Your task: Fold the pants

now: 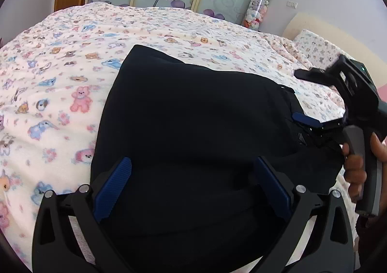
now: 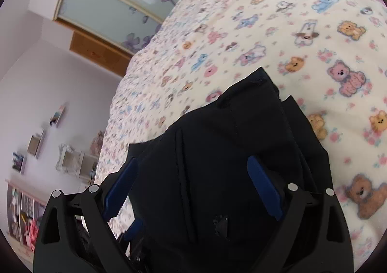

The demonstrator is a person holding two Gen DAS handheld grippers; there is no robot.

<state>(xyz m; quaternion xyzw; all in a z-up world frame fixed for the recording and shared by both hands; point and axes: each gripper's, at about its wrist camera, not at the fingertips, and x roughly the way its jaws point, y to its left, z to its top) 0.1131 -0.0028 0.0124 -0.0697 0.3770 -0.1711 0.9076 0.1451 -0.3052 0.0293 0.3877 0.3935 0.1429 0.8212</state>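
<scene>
The black pants (image 1: 193, 113) lay bunched on the bed (image 1: 60, 60), long axis running to the frame's upper left. Your left tongs (image 1: 192, 186) and right tongs (image 2: 192, 190) stood apart, empty; the right seemed nearer.

Both wrist views look down from close above the dark pants (image 1: 193, 116) on the bedspread (image 1: 60, 79), their shared ground.
</scene>
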